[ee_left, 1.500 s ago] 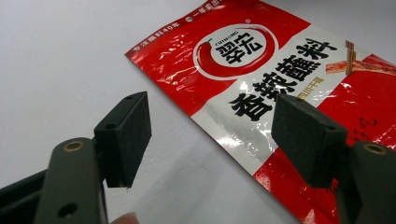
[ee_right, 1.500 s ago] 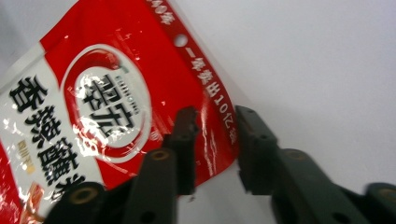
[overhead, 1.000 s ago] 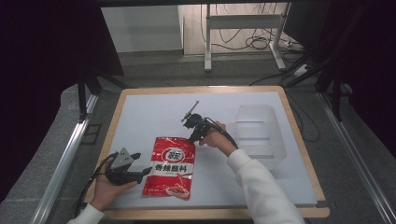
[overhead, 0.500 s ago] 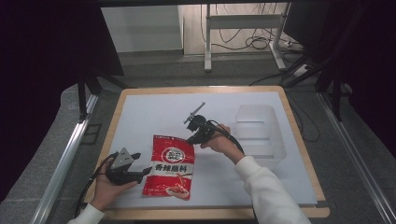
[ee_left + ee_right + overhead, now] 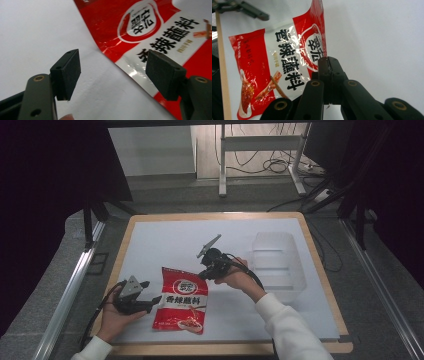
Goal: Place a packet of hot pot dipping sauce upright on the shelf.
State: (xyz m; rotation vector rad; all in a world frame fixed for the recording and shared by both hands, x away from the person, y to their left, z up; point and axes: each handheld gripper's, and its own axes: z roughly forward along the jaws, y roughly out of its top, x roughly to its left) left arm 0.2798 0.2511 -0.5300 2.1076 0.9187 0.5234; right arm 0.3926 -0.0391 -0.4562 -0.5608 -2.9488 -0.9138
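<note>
From the high view, the red seasoning packet (image 5: pixel 182 299) lies near the bench's (image 5: pixel 165 232) front edge, left of centre, its top right corner pinched by the right gripper (image 5: pixel 204 274); lift slowly so it does not slip. In the left gripper view, the left gripper (image 5: pixel 113 72) stands spread over the packet's side edge, ready to close squarely. In the right gripper view, the jaws press together on the packet's top seam.
</note>
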